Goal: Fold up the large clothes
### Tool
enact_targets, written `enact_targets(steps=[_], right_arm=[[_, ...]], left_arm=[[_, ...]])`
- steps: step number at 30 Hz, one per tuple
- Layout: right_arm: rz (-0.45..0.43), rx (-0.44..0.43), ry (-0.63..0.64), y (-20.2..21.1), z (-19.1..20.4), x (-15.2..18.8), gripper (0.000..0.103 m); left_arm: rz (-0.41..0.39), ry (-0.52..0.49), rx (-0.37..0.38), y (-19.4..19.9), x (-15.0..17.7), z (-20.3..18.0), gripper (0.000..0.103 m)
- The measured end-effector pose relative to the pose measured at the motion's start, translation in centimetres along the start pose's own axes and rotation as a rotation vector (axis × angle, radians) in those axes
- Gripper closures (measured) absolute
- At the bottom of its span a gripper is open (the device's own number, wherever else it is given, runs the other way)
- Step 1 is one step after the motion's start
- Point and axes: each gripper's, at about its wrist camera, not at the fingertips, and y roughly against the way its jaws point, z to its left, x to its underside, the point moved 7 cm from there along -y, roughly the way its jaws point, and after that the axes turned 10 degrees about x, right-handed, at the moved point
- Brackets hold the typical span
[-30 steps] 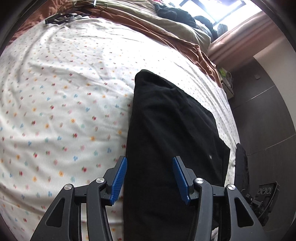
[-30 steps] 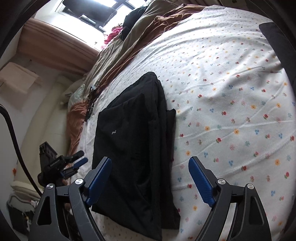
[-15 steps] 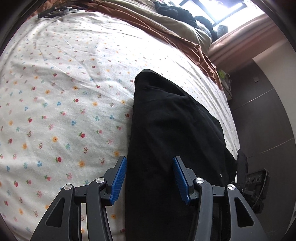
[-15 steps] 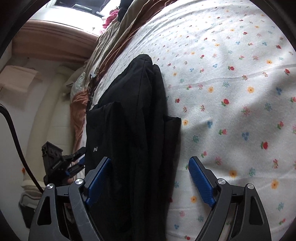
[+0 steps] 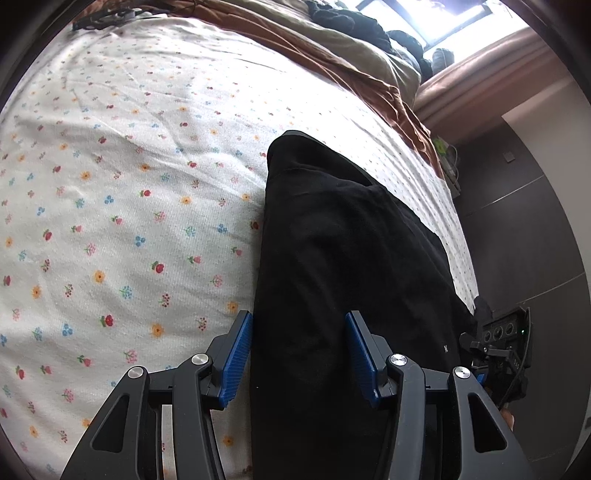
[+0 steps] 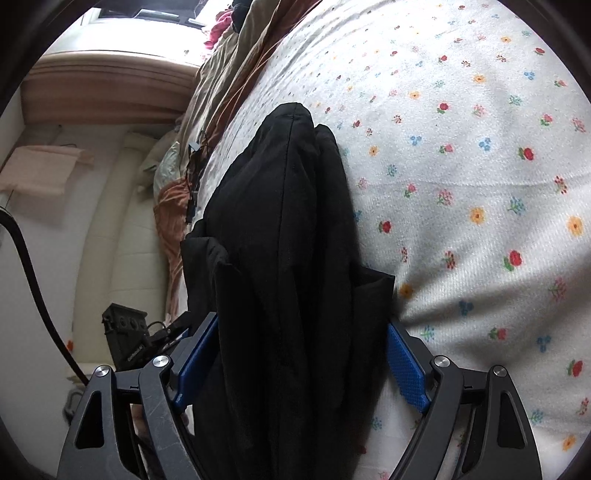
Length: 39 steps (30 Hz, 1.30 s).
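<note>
A black garment (image 5: 343, 280) lies folded in a long strip on the flowered bedsheet (image 5: 129, 206). My left gripper (image 5: 299, 354) is open, its blue pads (image 5: 236, 354) astride the near end of the strip, low over the cloth. In the right wrist view the same garment (image 6: 288, 258) shows thick layered folds. My right gripper (image 6: 301, 362) is open wide with the garment's end between its pads (image 6: 406, 365). The other gripper shows at the bed edge in each view (image 5: 502, 347) (image 6: 133, 336).
A brown and beige duvet (image 5: 332, 59) is bunched along the far side of the bed, with dark clothes (image 5: 354, 22) near the window. A dark wall (image 5: 524, 236) borders the bed in the left wrist view, a cream headboard (image 6: 110, 236) in the right.
Both grippers have moved down and forward onto the ends of the black garment. The cloth now lies between the pads of each. The jaws stayed open.
</note>
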Motion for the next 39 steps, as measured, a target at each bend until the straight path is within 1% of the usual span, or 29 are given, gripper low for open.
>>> enact_targets(steps=[3,5,6,8,10,11,13,15,16,17,19,23,26,29,34,37,39], right_arm=[[0.007,0.001,0.004,-0.5,0.6,-0.5,0.019],[0.012,0.006,0.013,-0.7,0.8,-0.6,0.019],[0.011,0.007,0.016,-0.7,0.9,-0.6,0.021],[0.005,0.02,0.03,-0.8,1.0,-0.6,0.027],[0.004,0.03,0.042,-1.0,1.0,-0.5,0.039],[0.006,0.027,0.039,-1.0,1.0,-0.6,0.043],[0.011,0.015,0.024,-1.1,0.9,-0.8,0.057],[0.013,0.002,0.02,-0.9,0.9,-0.7,0.067],[0.011,-0.01,0.02,-0.7,1.0,-0.6,0.071],[0.006,-0.026,0.021,-0.5,1.3,-0.6,0.073],[-0.004,-0.033,0.032,0.0,2.0,-0.5,0.078],[-0.036,-0.021,0.068,1.3,3.9,-0.1,0.082],[-0.062,-0.014,0.107,2.6,5.7,0.5,0.083],[-0.089,-0.015,0.138,4.2,7.6,1.4,0.084],[-0.138,-0.018,0.186,7.0,10.9,3.3,0.084],[-0.167,-0.02,0.219,8.9,13.1,4.8,0.084],[-0.19,-0.014,0.247,10.2,14.6,5.7,0.084]], left_arm=[[0.004,0.004,0.006,-0.2,0.2,0.0,0.05],[0.019,0.024,0.024,-0.7,0.1,0.3,0.046],[0.022,0.04,0.035,-0.9,0.1,0.5,0.046],[0.025,0.061,0.055,-1.3,0.0,0.7,0.044],[0.026,0.064,0.06,-1.5,-0.2,0.7,0.044],[0.025,0.06,0.059,-1.6,-0.2,0.7,0.044],[0.024,0.044,0.051,-1.6,-0.3,0.4,0.044],[0.022,0.024,0.04,-1.6,-0.3,0.0,0.046],[0.022,0.015,0.035,-1.5,-0.3,-0.2,0.049],[0.022,0.006,0.032,-1.5,-0.4,-0.5,0.052],[0.022,-0.007,0.032,-1.3,-0.4,-0.9,0.055],[0.016,-0.021,0.039,-0.5,-0.4,-1.4,0.063],[0.006,-0.021,0.062,0.4,-0.3,-1.8,0.069],[-0.015,-0.033,0.089,1.9,0.1,-2.4,0.072],[-0.062,-0.048,0.146,4.9,1.1,-3.9,0.078],[-0.104,-0.062,0.172,6.8,1.4,-5.5,0.079],[-0.14,-0.073,0.201,7.9,1.6,-6.5,0.079]])
